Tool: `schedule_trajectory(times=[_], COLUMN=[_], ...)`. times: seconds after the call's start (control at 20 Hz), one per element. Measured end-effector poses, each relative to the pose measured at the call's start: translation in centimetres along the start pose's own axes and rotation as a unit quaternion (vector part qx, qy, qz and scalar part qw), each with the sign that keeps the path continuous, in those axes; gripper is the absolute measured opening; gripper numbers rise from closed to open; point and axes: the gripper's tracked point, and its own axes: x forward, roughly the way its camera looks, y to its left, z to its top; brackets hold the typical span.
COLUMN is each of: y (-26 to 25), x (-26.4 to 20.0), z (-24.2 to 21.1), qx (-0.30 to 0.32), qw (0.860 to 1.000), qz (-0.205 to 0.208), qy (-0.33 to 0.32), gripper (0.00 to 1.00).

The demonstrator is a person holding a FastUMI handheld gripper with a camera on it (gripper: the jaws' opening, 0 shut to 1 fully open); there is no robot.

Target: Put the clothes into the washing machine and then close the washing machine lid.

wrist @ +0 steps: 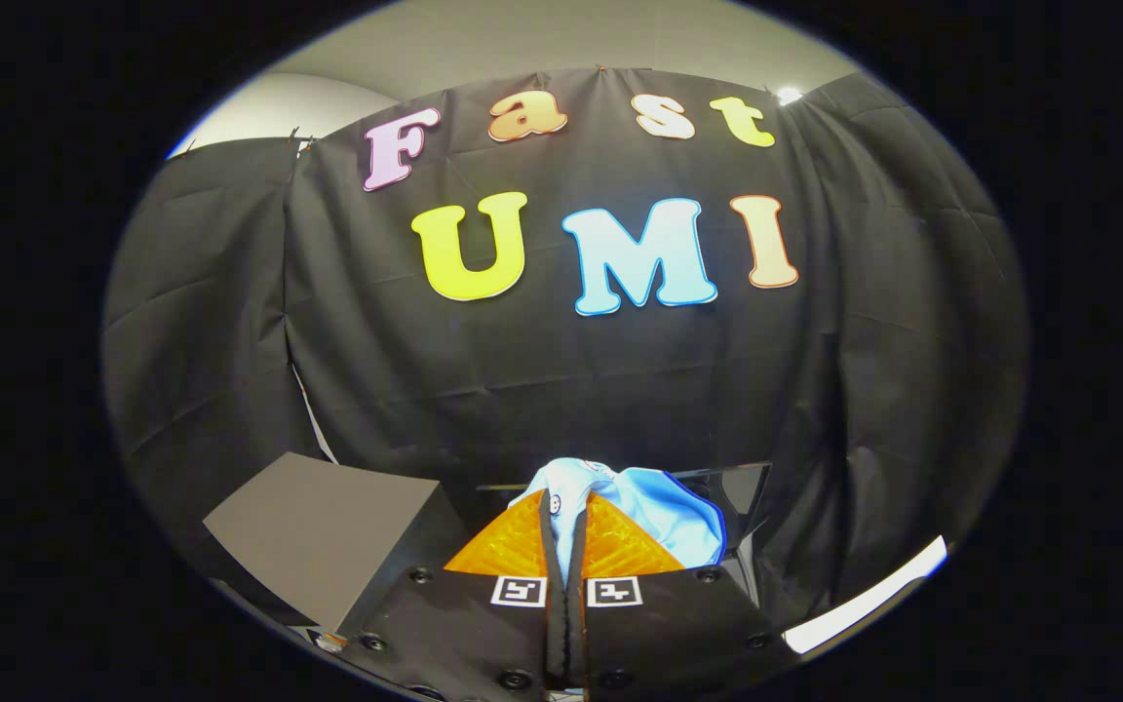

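Note:
My gripper (562,507) is shut on a light blue piece of clothing (659,512), with a strip of the cloth pinched between the two fingers. The garment bunches up just past the fingertips and hangs to their right, lifted off any surface. Behind the cloth stands a dark see-through panel (742,492), upright, which looks like the raised washing machine lid. The machine's opening is hidden below the fingers.
A dark grey box-like block (328,531) sits to the left of the fingers. The black cloth wall (561,370) hangs close behind everything. A white strip (864,600) of an edge shows low on the right.

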Motion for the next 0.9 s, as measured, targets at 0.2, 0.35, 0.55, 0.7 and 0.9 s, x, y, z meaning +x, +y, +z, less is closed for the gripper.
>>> schedule_trajectory(times=[0.2, 0.35, 0.55, 0.7, 0.9], y=[-1.2, -1.9, -2.1, -2.4, -2.8], x=[0.9, 1.7, 3.0, 4.0, 5.4], z=[-1.8, -3.8, -6.7, -8.8, -11.4], qx=[0.008, 0.005, 0.007, -0.006, -0.009], qw=[1.000, 0.999, 0.998, 0.997, 0.995], qz=[-0.006, -0.010, -0.008, -0.013, -0.017], qy=[0.017, 0.033, 0.059, 0.075, 0.094], gripper=[0.01, 0.01, 0.01, 0.01, 0.01])
